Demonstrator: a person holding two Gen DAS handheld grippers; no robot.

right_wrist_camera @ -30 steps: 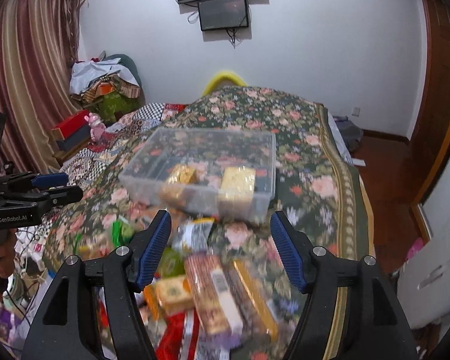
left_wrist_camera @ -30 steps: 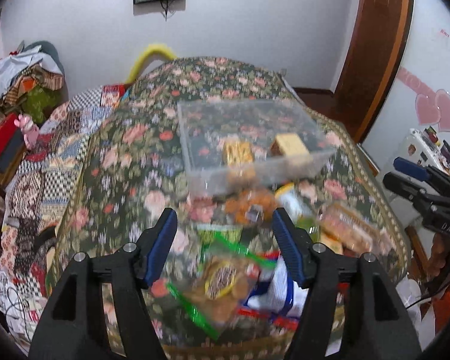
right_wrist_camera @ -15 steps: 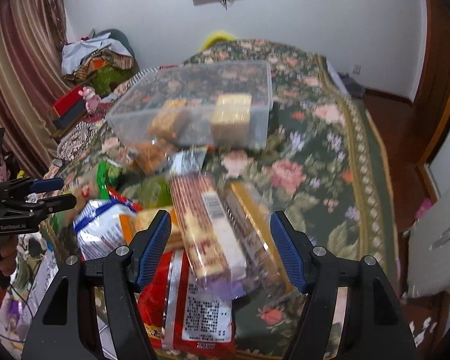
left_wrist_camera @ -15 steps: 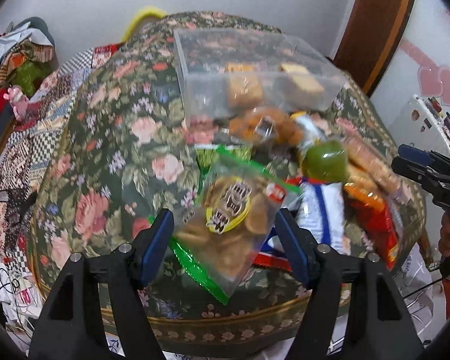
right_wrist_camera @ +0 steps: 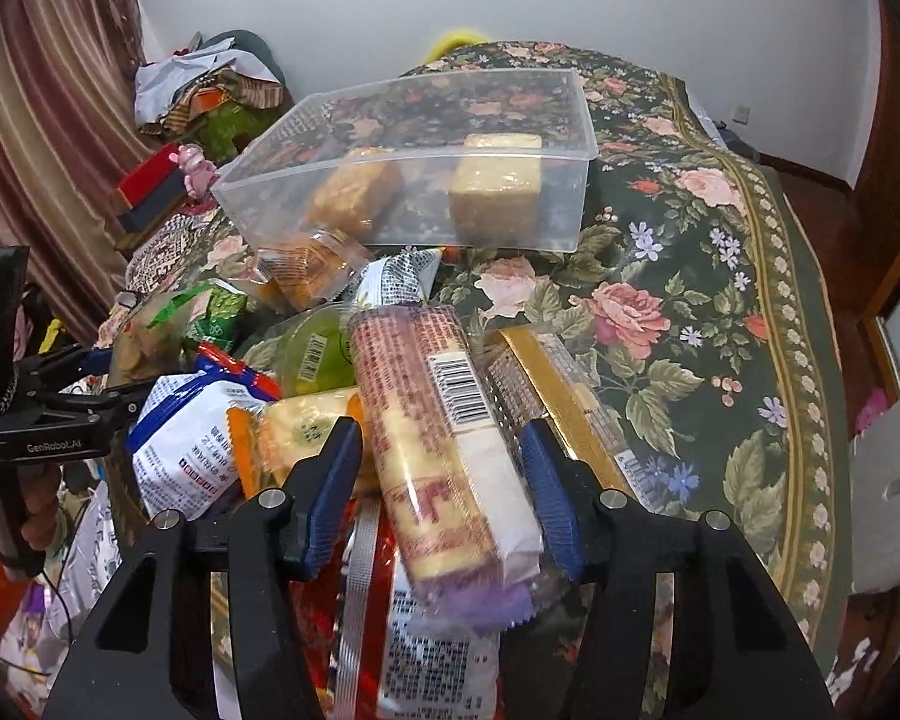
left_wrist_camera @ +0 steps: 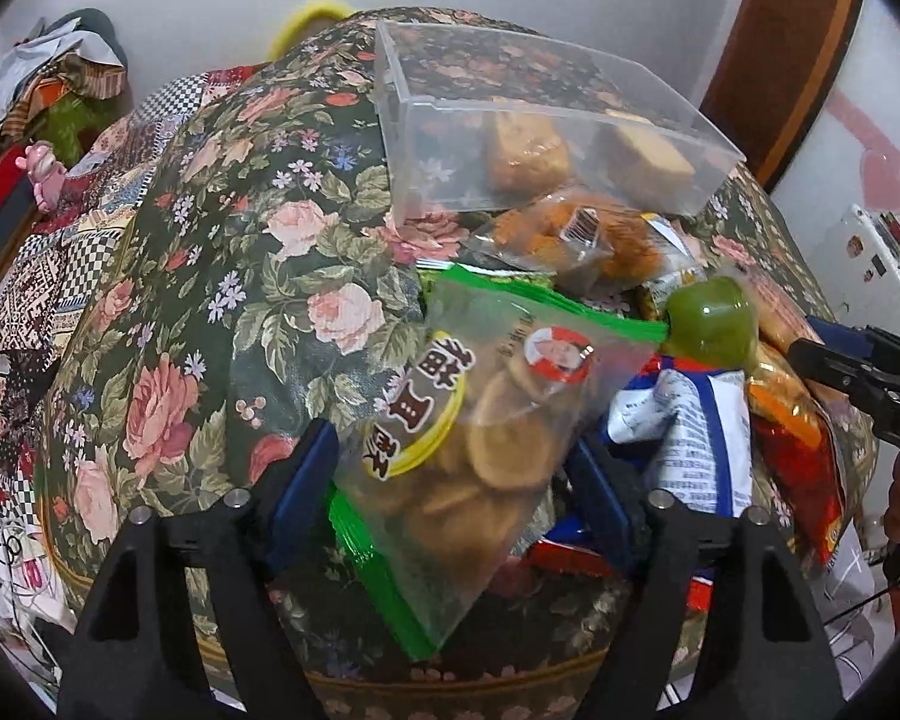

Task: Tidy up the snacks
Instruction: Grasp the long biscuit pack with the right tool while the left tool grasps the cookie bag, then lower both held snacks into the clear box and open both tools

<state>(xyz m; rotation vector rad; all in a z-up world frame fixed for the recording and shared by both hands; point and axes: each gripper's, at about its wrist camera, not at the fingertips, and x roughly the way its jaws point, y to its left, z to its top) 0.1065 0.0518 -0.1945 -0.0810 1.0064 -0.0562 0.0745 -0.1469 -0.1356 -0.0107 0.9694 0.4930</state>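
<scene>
A pile of snack packs lies on the flowered cloth at the table's near edge. My left gripper (left_wrist_camera: 450, 480) is open, its fingers on either side of a clear green-edged bag of round biscuits (left_wrist_camera: 480, 420). My right gripper (right_wrist_camera: 444, 468) is open, its fingers astride a long red-printed cracker pack (right_wrist_camera: 438, 426). A clear plastic bin (left_wrist_camera: 546, 120) behind the pile holds two wrapped cakes; it also shows in the right wrist view (right_wrist_camera: 426, 162). Whether the pads touch the packs I cannot tell.
A green jelly cup (left_wrist_camera: 711, 324), a blue-and-white bag (left_wrist_camera: 690, 420), a red bag (right_wrist_camera: 426, 648), a gold-edged pack (right_wrist_camera: 564, 402) and an orange pastry bag (left_wrist_camera: 576, 234) crowd the pile. Bare flowered cloth (right_wrist_camera: 690, 300) lies right of it. Clutter stands by the curtain (right_wrist_camera: 48, 120).
Both grippers have dropped and moved forward into the pile. The biscuit bag now sits between the left fingers and the cracker pack between the right fingers. Both stay open.
</scene>
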